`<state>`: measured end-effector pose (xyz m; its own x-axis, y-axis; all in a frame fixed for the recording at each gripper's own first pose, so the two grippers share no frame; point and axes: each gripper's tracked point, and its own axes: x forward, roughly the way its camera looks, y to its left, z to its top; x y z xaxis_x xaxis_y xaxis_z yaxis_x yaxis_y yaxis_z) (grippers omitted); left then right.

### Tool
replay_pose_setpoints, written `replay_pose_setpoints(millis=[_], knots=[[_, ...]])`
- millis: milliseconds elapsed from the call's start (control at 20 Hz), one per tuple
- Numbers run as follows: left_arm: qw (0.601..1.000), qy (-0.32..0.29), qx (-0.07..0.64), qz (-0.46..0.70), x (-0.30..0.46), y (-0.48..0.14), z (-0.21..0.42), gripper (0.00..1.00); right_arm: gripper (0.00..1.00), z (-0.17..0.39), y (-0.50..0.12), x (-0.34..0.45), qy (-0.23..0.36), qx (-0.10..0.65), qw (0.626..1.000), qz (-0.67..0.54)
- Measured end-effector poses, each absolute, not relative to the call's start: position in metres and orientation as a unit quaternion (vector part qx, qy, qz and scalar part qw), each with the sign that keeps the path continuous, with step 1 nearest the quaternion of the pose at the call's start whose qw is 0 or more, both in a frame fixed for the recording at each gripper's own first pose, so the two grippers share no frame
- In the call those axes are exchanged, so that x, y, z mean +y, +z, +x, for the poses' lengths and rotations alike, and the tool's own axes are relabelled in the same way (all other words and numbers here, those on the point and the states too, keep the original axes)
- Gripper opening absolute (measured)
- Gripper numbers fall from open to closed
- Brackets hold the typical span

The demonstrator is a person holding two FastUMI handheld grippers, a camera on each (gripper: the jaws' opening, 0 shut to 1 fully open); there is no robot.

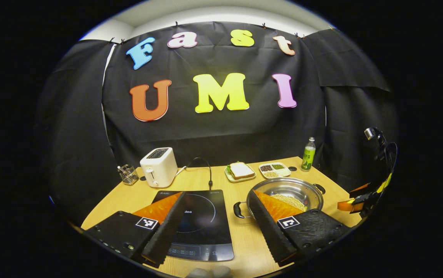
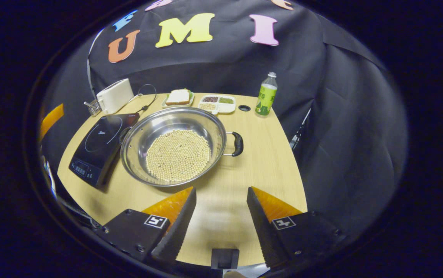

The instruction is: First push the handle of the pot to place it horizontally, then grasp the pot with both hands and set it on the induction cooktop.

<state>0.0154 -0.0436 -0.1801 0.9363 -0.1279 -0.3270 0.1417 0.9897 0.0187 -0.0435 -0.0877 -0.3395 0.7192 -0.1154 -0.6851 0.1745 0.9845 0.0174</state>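
steel pot (image 2: 175, 144) beside black induction cooktop (image 2: 99, 148)

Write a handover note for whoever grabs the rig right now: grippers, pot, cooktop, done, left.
Left gripper: open, holding nothing, above the table.
Right gripper: open, holding nothing, short of the pot.
The pot, beans inside, sits on the table beside the induction cooktop, not on it.
Done: nothing is gripped; whether the handle push is finished is unclear.
Left: check the handles' line, grasp both, set the pot on the cooktop.

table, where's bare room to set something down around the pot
Free: the table right of the pot, toward the bottle, and the near edge by the right claw. Crowded: the induction cooktop touches the pot's left; dishes line the back.
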Motion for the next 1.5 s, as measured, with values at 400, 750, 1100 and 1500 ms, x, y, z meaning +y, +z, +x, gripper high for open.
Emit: replay_pose_setpoints(millis=[400, 750, 1100, 1500], knots=[[0.966, -0.072, 0.247, -0.009, -0.075, -0.244, 0.034, 0.97, 0.87, -0.012, -0.347, -0.097, -0.076, 0.38, 0.921, 0.04], [0.949, -0.057, 0.311, -0.008, -0.101, -0.303, 0.075, 0.97, 0.87, 0.053, -0.359, -0.114, -0.054, 0.395, 0.917, 0.035], [0.934, -0.043, 0.356, 0.004, -0.116, -0.35, 0.102, 0.96, 0.87, 0.104, -0.384, -0.128, -0.031, 0.421, 0.906, 0.033], [0.92, -0.033, 0.39, 0.003, -0.12, -0.381, 0.122, 0.96, 0.75, 0.124, -0.404, -0.131, -0.005, 0.457, 0.889, 0.035]])
